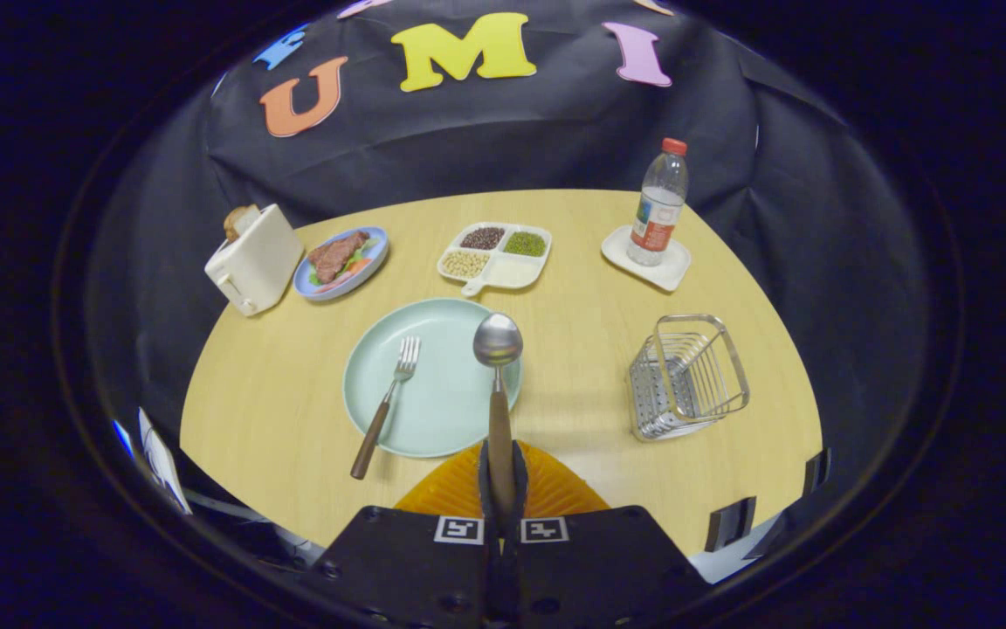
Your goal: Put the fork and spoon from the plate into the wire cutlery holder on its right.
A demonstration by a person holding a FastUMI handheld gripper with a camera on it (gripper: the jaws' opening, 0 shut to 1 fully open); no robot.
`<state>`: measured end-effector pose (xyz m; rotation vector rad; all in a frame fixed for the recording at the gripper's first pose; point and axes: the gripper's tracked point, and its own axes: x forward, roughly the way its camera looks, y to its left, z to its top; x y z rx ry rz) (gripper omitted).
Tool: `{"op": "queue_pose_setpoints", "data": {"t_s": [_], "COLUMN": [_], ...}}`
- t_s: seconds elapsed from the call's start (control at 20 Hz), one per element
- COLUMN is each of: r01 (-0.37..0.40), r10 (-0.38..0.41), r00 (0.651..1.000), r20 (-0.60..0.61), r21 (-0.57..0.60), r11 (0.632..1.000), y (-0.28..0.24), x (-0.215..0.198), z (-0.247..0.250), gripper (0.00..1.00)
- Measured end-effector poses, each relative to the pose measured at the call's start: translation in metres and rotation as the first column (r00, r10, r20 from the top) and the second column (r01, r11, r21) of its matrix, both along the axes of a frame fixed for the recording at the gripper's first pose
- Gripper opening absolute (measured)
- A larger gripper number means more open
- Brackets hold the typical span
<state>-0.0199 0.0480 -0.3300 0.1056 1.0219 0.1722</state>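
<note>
Fingers (501, 476) closed on the wooden handle of the spoon (498, 367), both pressing on it, bowl pointing away and lifted over the near right rim of the pale green plate (442, 419). Fork (387, 404) lying on the left part of that plate, tines away, brown handle reaching past the near rim over the worktop (582, 411). Wire cutlery holder (686, 376) standing upright to the right of the plate, well apart from it, nothing inside. Farther back: white toaster (254, 258) with a slice of bread, blue plate with meat (341, 262) beside it, divided tray of beans (494, 253) just beyond the green plate, water bottle (660, 205) upright on a white coaster (647, 258) beyond the holder.
</note>
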Motion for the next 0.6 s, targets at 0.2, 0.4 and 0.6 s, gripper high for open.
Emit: {"op": "queue_pose_setpoints", "data": {"t_s": [0.2, 0.4, 0.6], "r01": [0.021, 0.027, 0.051], "r10": [-0.021, -0.026, -0.049], "r00": [0.999, 0.995, 0.992], "r20": [0.042, 0.092, 0.112], "r21": [-0.001, -0.005, -0.021], "r11": [1.0, 1.0, 0.998], "y": [-0.023, -0.05, -0.082], "x": [0.005, 0.008, 0.003], "z": [0.023, 0.04, 0.045], "gripper": [0.01, 0.01, 0.01]}}
